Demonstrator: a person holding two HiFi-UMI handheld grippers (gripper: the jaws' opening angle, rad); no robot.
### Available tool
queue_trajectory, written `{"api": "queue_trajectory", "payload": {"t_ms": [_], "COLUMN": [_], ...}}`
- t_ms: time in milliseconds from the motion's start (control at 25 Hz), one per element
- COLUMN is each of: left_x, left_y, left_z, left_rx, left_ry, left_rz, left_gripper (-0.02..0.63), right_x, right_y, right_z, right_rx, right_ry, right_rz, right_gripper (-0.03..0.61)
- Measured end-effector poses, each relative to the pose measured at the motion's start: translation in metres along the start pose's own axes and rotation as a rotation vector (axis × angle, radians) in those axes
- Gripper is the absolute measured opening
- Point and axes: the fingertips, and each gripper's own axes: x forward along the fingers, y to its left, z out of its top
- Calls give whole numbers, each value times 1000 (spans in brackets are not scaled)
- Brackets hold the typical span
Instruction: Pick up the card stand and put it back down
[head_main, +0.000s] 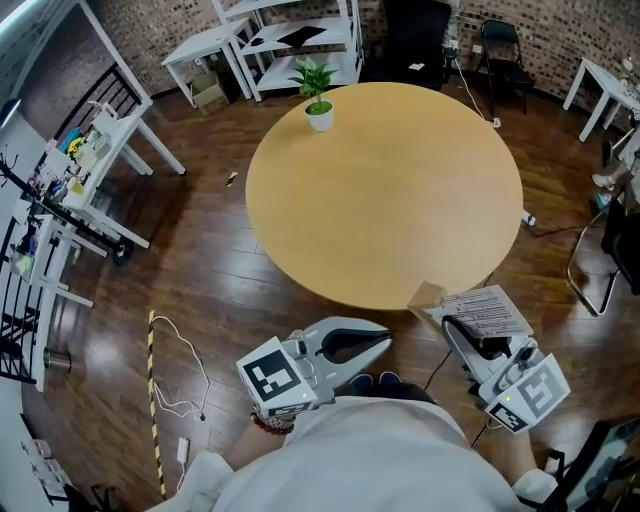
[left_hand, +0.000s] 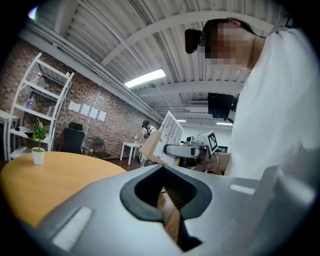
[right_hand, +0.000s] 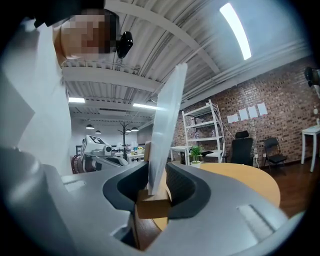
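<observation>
The card stand (head_main: 484, 310) is a clear sheet with a printed card set in a small wooden base (head_main: 428, 297). My right gripper (head_main: 453, 326) is shut on it and holds it in the air just off the near right edge of the round wooden table (head_main: 380, 200). In the right gripper view the wooden block and upright sheet of the card stand (right_hand: 161, 150) sit clamped between the jaws. My left gripper (head_main: 388, 341) is shut on nothing, low beside the person's body. The left gripper view shows the card stand (left_hand: 168, 134) held up to the right.
A small potted plant (head_main: 318, 96) stands at the table's far edge. White shelving (head_main: 290, 35) and white side tables line the back and left. Dark chairs (head_main: 500, 45) stand at the back right. A white cable (head_main: 185, 370) and striped tape lie on the wood floor.
</observation>
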Motion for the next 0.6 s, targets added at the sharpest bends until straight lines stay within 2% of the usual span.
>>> {"api": "queue_trajectory", "payload": {"t_ms": [200, 440, 600], "left_x": [-2, 1, -2], "left_y": [4, 2, -2], "left_z": [-4, -18, -20], "left_rx": [-61, -60, -63], "left_ry": [-6, 59, 43], "left_rz": [27, 20, 12], "left_gripper": [9, 9, 9], "right_x": [-1, -3, -1], "right_y": [0, 0, -2], "right_z": [-3, -8, -3], "right_rx": [-3, 0, -14], "right_ry": [5, 5, -8], "right_rz": [15, 25, -4], "right_gripper": [122, 123, 123]}}
